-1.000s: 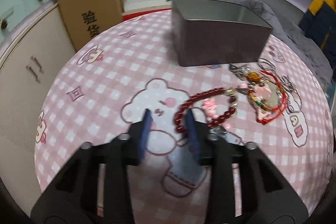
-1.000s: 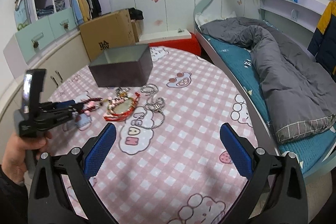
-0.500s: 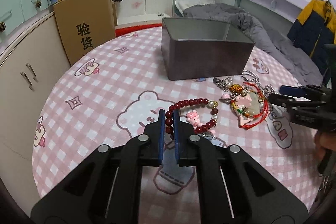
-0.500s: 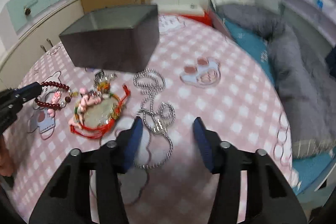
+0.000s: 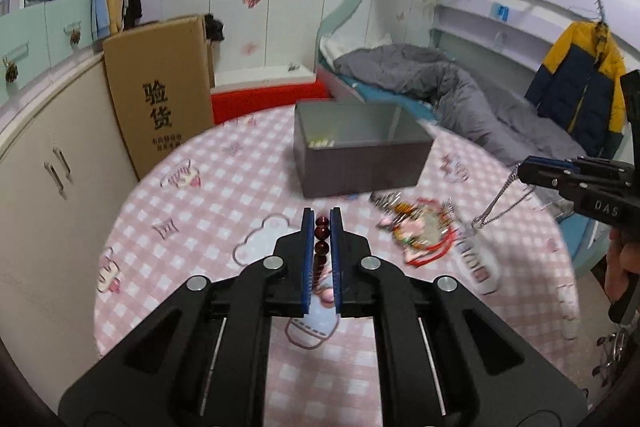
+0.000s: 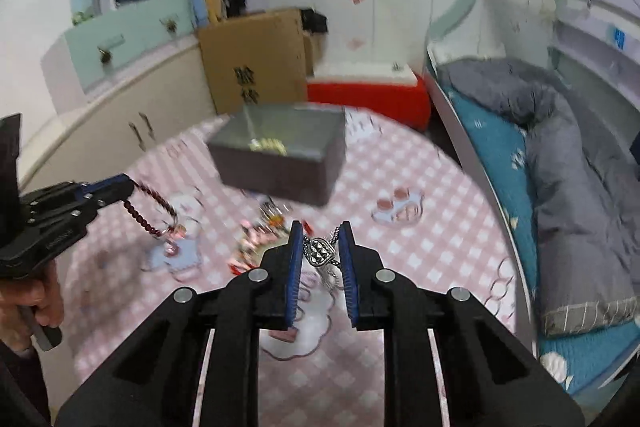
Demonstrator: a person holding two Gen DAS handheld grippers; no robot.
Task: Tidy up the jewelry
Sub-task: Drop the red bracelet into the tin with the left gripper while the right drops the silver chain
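My left gripper (image 5: 321,223) is shut on a dark red bead bracelet (image 5: 321,234) and holds it above the pink checked table (image 5: 208,195); the bracelet hangs from it in the right wrist view (image 6: 150,211). My right gripper (image 6: 322,241) is shut on a silver chain necklace (image 6: 320,251), which dangles from it in the left wrist view (image 5: 494,205). An open grey box (image 5: 360,155) stands at the back of the table, with something yellowish inside (image 6: 267,146). A tangle of red cord jewelry (image 5: 420,235) lies in front of the box.
A cardboard box (image 5: 160,91) leans on the cabinets (image 5: 52,163) at the left. A bed with a grey quilt (image 6: 568,163) runs along the right. A red box (image 6: 368,99) sits behind the table.
My left gripper has lifted the bead bracelet off the table. My right gripper has closed on the silver chain necklace and raised it. Both cameras now sit higher.
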